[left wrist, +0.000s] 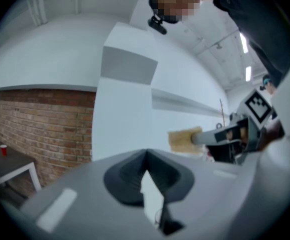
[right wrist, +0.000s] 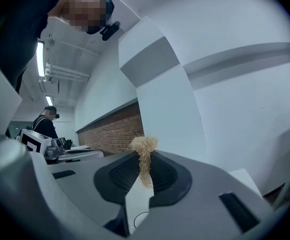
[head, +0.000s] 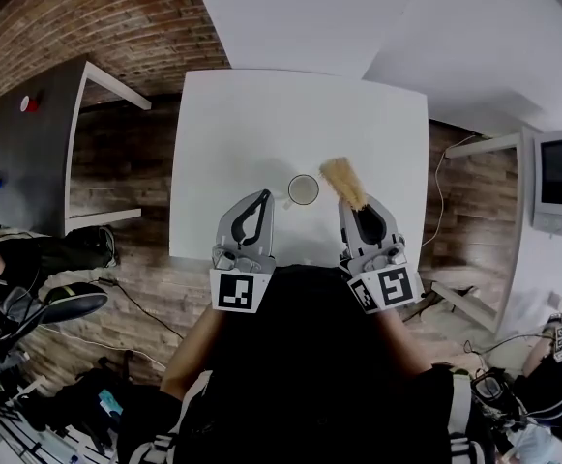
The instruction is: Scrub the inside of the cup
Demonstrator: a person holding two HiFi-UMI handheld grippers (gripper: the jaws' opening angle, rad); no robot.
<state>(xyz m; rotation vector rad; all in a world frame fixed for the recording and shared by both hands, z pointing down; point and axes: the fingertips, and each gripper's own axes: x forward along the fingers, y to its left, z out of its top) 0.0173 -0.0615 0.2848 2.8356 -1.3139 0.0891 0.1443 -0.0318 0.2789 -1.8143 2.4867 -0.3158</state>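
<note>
White table (head: 232, 143) fills mid-frame; at its lower edge the left gripper (head: 261, 201) hangs pinched together, empty, while the right gripper (head: 356, 211) clamps a straw-coloured scrubber (head: 343, 181) just right of the cup (head: 303, 189), seemingly ready to dip in

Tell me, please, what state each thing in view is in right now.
Left gripper: shut, empty.
Right gripper: shut on the scrub pad.
Cup: upright on the table, not held.
</note>
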